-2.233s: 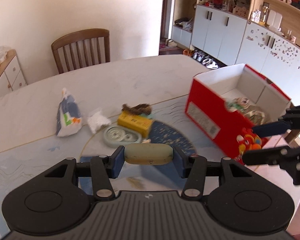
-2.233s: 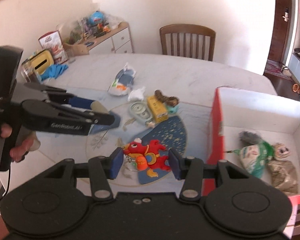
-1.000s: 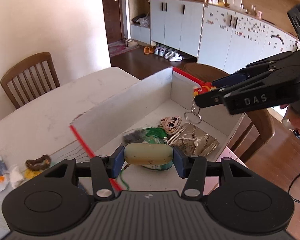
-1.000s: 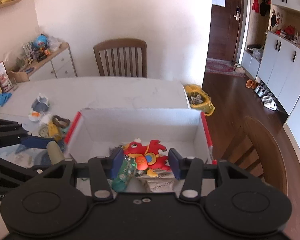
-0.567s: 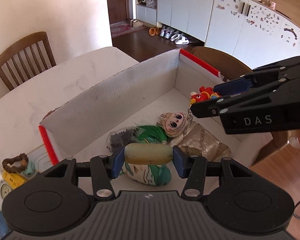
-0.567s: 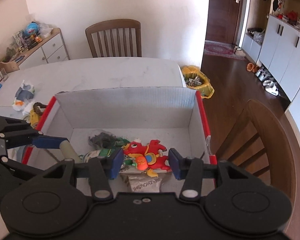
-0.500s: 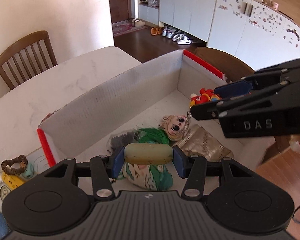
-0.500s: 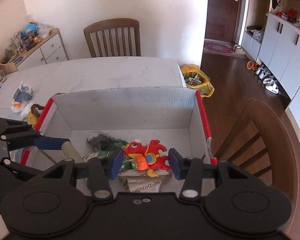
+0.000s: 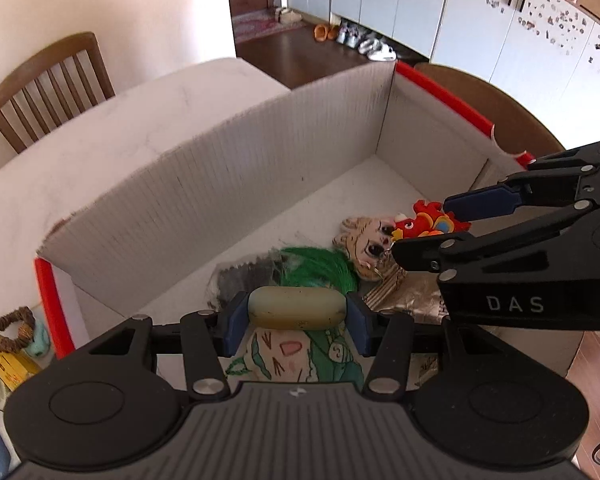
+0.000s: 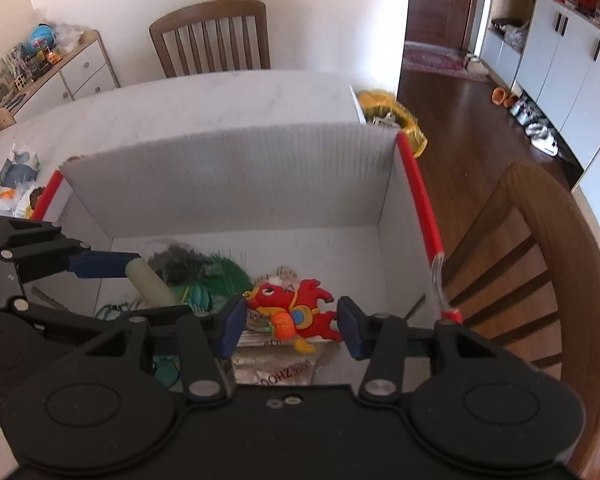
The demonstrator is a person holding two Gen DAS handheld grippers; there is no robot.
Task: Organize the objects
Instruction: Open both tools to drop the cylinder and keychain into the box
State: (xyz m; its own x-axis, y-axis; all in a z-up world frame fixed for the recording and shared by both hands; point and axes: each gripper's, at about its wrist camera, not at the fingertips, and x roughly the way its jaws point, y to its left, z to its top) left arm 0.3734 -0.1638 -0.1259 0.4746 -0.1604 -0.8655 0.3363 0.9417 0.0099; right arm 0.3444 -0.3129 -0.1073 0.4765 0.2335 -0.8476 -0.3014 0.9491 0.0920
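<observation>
1. Two hand-held tongs hang over an open box (image 9: pixel 228 184) with white walls and red edges, standing on a pale table (image 9: pixel 112 152). Both point steeply down into it.

2. The left gripper (image 9: pixel 296 316), at the lower centre of the left wrist view, pinches a pale capsule (image 9: pixel 296 307) by its two ends. The capsule's long axis runs across the frame, from pad to pad, level with the box floor.

3. The right gripper (image 10: pixel 292 322), at the lower centre of the right wrist view, pinches a red toy (image 10: pixel 296 312) by its sides. The toy lies crosswise between the pads, head toward the left of the frame.

4. The relation that counts: both held things are above the box floor, inside the walls, not resting on it as far as I can tell. Straight below the capsule lies a green-and-white pouch (image 9: pixel 296 356); below the toy, a doll face (image 9: pixel 366 240) and a gold packet (image 9: pixel 404 300).

5. In the left wrist view the right gripper enters from the right edge, just beside the left one. The two are near but apart.

6. My judgement: letting go would drop each thing onto the pile already in the box. The free floor lies toward the far wall, at upper centre of both views.

7. Outside the box, at the lower left of the left wrist view, a hair tie (image 9: pixel 10 330) and a yellow box (image 9: pixel 8 366) wait on the table.
</observation>
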